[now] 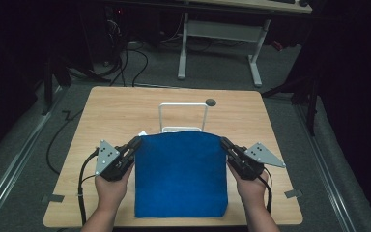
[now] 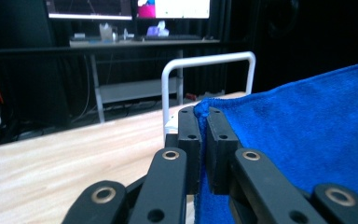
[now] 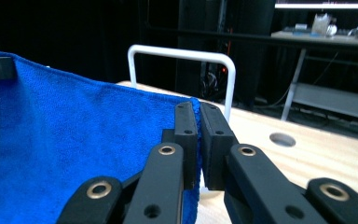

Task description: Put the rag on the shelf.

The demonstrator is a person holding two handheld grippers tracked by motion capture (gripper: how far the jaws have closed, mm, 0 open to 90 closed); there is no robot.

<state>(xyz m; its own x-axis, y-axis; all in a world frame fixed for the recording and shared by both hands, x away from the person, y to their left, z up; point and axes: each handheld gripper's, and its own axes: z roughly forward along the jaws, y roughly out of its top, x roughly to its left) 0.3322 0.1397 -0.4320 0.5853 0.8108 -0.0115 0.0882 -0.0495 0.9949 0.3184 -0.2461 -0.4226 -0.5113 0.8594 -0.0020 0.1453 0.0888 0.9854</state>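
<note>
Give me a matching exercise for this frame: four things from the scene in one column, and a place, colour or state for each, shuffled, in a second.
Things:
1. blue towel
2. white rack
3. left tongs
4. round hole

Descriptions:
A. stands upright behind the cloth
B. sunk in the tabletop near the far edge
C. stretched between both hands
D. shut on the cloth's left far corner

Pairs: 1-C, 2-A, 3-D, 4-B
</note>
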